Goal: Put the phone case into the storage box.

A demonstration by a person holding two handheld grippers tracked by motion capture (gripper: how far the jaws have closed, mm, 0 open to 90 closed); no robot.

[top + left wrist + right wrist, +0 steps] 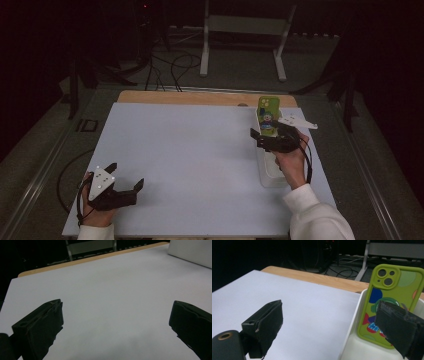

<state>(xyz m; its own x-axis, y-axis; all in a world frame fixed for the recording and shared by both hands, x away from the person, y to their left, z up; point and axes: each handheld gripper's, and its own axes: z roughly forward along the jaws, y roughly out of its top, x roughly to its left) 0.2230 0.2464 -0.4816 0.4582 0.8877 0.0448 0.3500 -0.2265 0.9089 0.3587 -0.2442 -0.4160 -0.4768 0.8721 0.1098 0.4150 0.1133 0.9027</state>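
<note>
1. Dark surroundings frame the scene in the high view: a pale board [200, 165] covers most of a wooden table [200, 97], whose bare strip shows along the board's upper edge, with cables on the floor and a white metal stand [245, 30] at the top of the frame.
2. Right of centre in that view, a white tray [270, 175] sits along the board's right side, running from the upper middle towards the lower right.
3. A green phone [266, 117] with a colourful cartoon case stands tilted at the tray's far end, its back with the camera lenses facing the viewer; the right gripper view shows it [392, 302] at the right of the frame, leaning inside the tray [359, 340].
4. Right gripper [272, 137] is held above the tray just below the phone; its jaws stand wide apart, one over the board, the other in front of the phone's lower part. Contact cannot be told.
5. Left gripper [125, 175] rests at the lower left of the high view, well apart from the tray, jaws spread over bare board [112, 302].
</note>
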